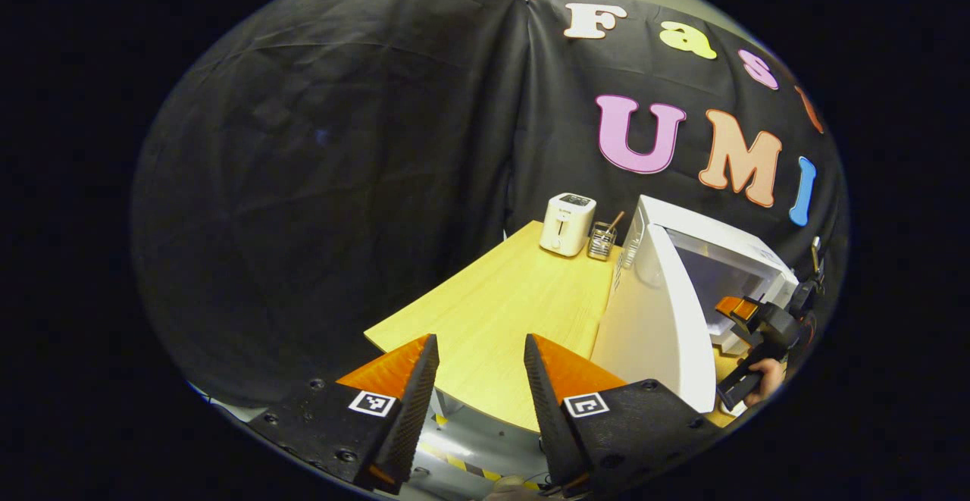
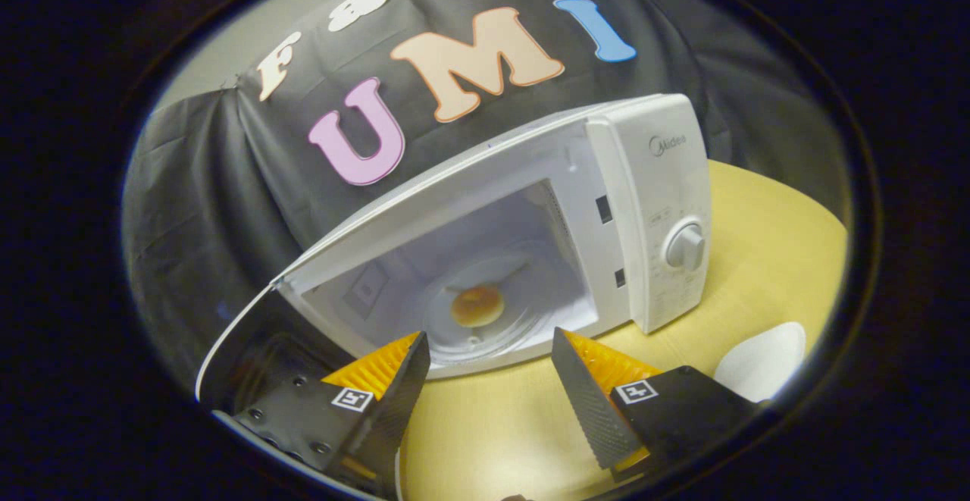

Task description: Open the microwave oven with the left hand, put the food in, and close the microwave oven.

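A white microwave oven (image 2: pixel 652 190) stands on the wooden table with its door (image 2: pixel 235 327) swung wide open to the left. A round golden bun (image 2: pixel 477 305) lies on the glass turntable inside. My right gripper (image 2: pixel 489 368) hovers open just in front of the cavity, holding nothing. In the left gripper view the open door (image 1: pixel 655 319) shows from its outer side, right of my left gripper (image 1: pixel 481 368), which is open and empty near the table's front edge. The right gripper (image 1: pixel 746 315) and the hand holding it show beyond the door.
A white toaster (image 1: pixel 567 223) and a wire holder with utensils (image 1: pixel 602 240) stand at the back of the wooden table (image 1: pixel 500 311). A white plate (image 2: pixel 761 352) lies on the table right of my right gripper.
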